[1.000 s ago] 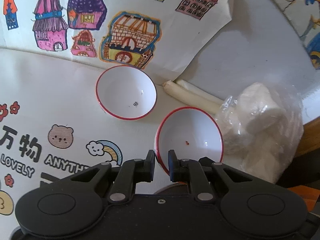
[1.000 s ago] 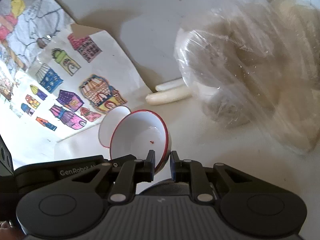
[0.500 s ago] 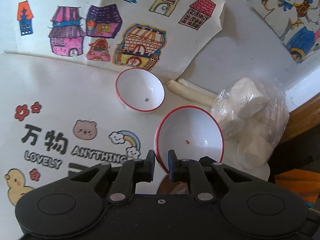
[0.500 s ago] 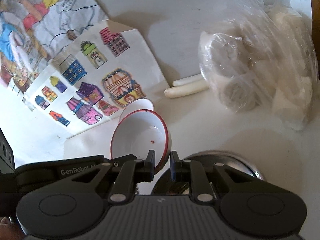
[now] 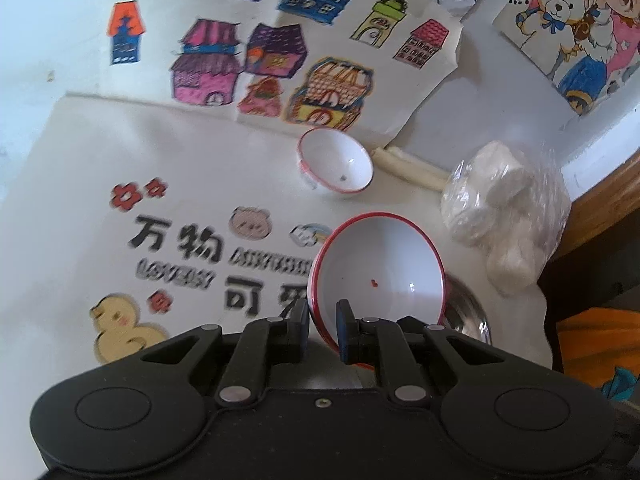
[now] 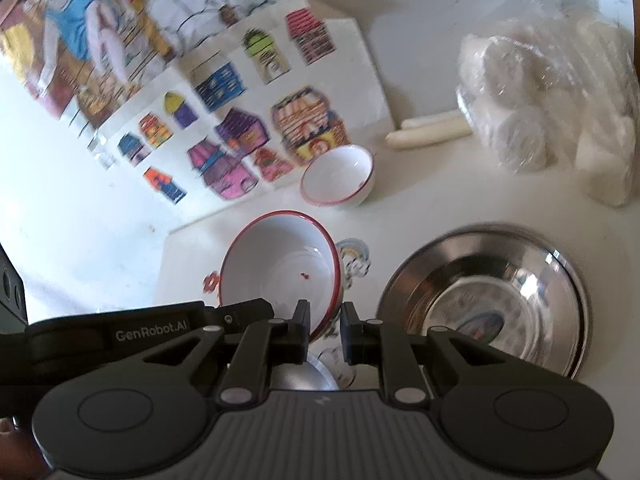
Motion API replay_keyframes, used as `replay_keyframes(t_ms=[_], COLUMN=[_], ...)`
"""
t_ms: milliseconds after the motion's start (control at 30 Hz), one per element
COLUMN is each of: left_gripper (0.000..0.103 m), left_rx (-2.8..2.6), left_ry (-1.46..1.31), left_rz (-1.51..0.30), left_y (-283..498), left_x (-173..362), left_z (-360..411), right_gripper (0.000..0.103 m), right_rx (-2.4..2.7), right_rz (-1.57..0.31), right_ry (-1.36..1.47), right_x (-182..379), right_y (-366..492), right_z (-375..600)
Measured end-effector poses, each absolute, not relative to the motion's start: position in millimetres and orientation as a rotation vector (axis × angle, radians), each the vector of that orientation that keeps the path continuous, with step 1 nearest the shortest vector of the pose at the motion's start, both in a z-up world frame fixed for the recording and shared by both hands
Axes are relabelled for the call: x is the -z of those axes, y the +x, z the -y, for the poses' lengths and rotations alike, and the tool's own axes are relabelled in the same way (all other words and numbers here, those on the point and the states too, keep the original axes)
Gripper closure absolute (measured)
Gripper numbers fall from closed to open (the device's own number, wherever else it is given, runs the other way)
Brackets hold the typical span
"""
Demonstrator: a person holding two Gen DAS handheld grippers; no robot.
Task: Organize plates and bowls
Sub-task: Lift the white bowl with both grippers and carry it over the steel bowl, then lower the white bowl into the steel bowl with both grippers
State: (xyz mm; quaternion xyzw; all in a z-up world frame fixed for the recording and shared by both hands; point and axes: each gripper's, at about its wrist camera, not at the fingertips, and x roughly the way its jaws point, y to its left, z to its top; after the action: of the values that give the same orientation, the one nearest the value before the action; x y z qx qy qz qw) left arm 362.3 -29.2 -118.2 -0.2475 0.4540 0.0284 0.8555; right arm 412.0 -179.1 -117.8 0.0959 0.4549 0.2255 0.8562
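A white bowl with a red rim (image 5: 380, 268) is held tilted above the table; it also shows in the right wrist view (image 6: 280, 268). My left gripper (image 5: 322, 320) is shut on its near rim. My right gripper (image 6: 324, 320) is shut on the rim at the bowl's other side. A smaller red-rimmed bowl (image 5: 336, 166) stands on the table further off, also in the right wrist view (image 6: 340, 178). A steel bowl (image 6: 488, 300) stands on the table to the right, its edge visible behind the held bowl in the left wrist view (image 5: 468, 312).
A plastic bag of white rolls (image 5: 504, 208) lies at the right by the table's wooden edge (image 5: 600, 196). Two white sticks (image 5: 408, 166) lie beside the small bowl. Coloured house drawings (image 5: 280, 60) and a printed mat (image 5: 180, 248) cover the table.
Both grippers have lifted and pulled back with the red-rimmed bowl; the table looks further away. The steel bowl has come into full view on the right.
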Motion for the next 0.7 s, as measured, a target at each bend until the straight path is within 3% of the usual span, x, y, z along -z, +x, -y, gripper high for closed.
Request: replay_keyframes(t_ms=[700], left_gripper=[0.086], left_rx=[-0.040], left_ry=[-0.541], left_rz=[-1.138], left_y=[310.7], left_x=[152.8], left_z=[11.7], right_gripper=[0.086], right_rx=[-0.456], right_rz=[-1.160], right_ry=[0.142], right_x=[152.2], right_y=[371.1], right_z=[154.2])
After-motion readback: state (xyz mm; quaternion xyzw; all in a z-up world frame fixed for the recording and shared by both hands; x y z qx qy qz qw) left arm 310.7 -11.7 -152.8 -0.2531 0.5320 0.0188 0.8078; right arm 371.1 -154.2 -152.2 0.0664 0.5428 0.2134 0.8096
